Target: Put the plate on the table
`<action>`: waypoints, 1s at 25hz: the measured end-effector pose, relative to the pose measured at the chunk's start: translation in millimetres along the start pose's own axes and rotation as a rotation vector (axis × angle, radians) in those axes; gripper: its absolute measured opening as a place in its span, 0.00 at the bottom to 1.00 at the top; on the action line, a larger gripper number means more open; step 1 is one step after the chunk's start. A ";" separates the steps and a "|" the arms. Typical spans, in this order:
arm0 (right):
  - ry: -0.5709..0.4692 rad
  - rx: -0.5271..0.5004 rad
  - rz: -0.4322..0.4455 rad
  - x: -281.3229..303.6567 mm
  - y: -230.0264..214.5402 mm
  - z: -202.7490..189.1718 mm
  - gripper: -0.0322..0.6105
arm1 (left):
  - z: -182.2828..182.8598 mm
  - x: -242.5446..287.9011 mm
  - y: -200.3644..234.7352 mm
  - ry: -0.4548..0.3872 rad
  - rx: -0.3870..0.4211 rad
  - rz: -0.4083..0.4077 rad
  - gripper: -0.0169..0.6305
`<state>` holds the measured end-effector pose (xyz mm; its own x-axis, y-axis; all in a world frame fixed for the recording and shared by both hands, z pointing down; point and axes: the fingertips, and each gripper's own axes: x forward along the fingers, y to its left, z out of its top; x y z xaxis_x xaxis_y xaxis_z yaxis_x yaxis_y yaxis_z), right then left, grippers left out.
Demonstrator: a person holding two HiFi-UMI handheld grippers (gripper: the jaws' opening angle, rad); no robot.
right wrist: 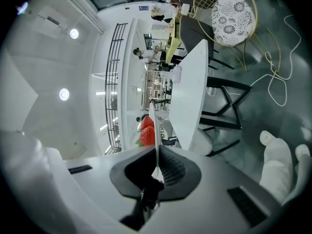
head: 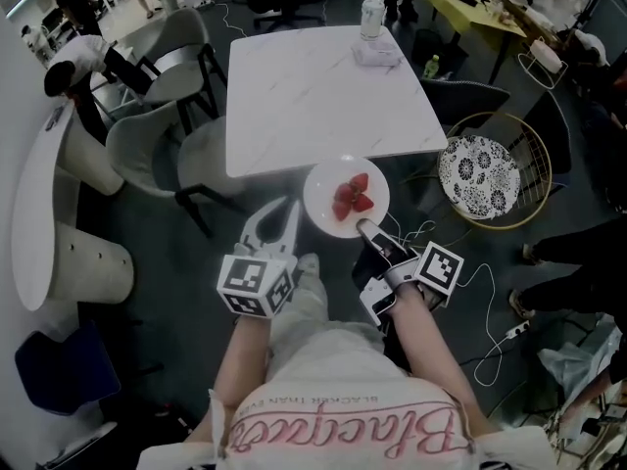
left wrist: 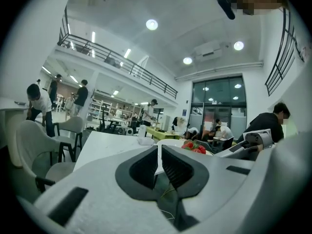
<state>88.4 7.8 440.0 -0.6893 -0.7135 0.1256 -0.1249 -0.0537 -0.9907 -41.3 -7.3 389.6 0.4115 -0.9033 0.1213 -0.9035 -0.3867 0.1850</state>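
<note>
A white plate [head: 323,186] carrying strawberries [head: 351,196] hangs level at the near edge of the white marble table [head: 313,96], partly over the edge. My right gripper [head: 364,228] is shut on the plate's near rim. In the right gripper view the plate [right wrist: 152,126] stands edge-on between the pads, with the strawberries [right wrist: 146,133] on its left. My left gripper [head: 292,207] sits just left of the plate, shut and holding nothing. From the left gripper view the plate [left wrist: 169,141] and strawberries [left wrist: 194,146] lie ahead to the right.
A cup [head: 372,16] and a tissue pack [head: 377,52] rest at the table's far edge. Grey chairs [head: 147,145] stand to the left. A gold wire chair with a patterned cushion [head: 478,176] stands to the right. Cables [head: 490,292] trail on the floor.
</note>
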 end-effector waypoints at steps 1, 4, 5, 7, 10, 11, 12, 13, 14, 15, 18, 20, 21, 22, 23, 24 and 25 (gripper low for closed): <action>0.000 -0.004 -0.007 9.6 0.1 6.2 0.07 | 1.7 10.7 6.9 0.001 -0.004 -0.003 0.04; 0.005 -0.031 -0.055 39.9 -2.8 24.0 0.07 | 8.5 43.1 29.1 0.004 -0.011 -0.016 0.04; 0.005 -0.038 -0.069 50.5 -3.7 30.0 0.07 | 11.1 53.7 36.8 0.004 -0.011 -0.022 0.04; -0.001 -0.037 -0.078 72.1 -2.9 42.2 0.07 | 16.4 74.1 52.9 0.004 -0.014 -0.030 0.04; -0.014 -0.023 -0.071 103.1 1.3 59.6 0.07 | 23.5 101.7 75.7 0.005 -0.031 -0.042 0.04; -0.017 -0.019 -0.066 113.6 3.0 65.0 0.07 | 25.8 110.5 82.8 0.006 -0.035 -0.046 0.04; -0.022 -0.014 -0.063 124.6 4.8 70.4 0.07 | 28.4 119.3 89.7 0.006 -0.035 -0.051 0.04; -0.026 -0.010 -0.061 136.3 6.6 76.0 0.07 | 31.5 128.2 96.8 0.007 -0.034 -0.057 0.04; -0.029 -0.008 -0.063 149.0 8.5 82.0 0.07 | 35.3 137.7 104.6 0.009 -0.030 -0.064 0.04; -0.031 -0.009 -0.065 162.9 10.8 88.6 0.07 | 39.5 148.0 113.6 0.012 -0.026 -0.071 0.04; -0.031 -0.013 -0.069 206.1 17.4 108.6 0.07 | 51.3 180.5 144.7 0.026 -0.018 -0.081 0.04; -0.032 -0.010 -0.072 223.4 17.8 116.8 0.07 | 53.4 194.3 158.5 0.032 -0.017 -0.083 0.04; -0.033 -0.010 -0.073 228.0 17.1 119.4 0.07 | 53.1 198.2 162.4 0.033 -0.017 -0.085 0.04; -0.034 -0.012 -0.074 231.4 16.3 121.8 0.07 | 52.7 201.2 165.2 0.033 -0.017 -0.086 0.04; -0.035 -0.015 -0.076 234.2 15.5 124.3 0.07 | 52.5 204.0 167.7 0.033 -0.018 -0.087 0.04; -0.036 -0.017 -0.079 237.3 14.8 127.2 0.07 | 52.6 206.9 170.3 0.033 -0.019 -0.088 0.04; -0.038 -0.018 -0.083 241.1 14.1 130.9 0.07 | 52.6 210.8 173.4 0.035 -0.019 -0.088 0.04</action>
<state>13.9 -256.5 449.5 -0.6487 -0.7330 0.2045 -0.1935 -0.1009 -0.9759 -117.6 -274.5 395.9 0.4935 -0.8588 0.1377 -0.8612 -0.4604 0.2152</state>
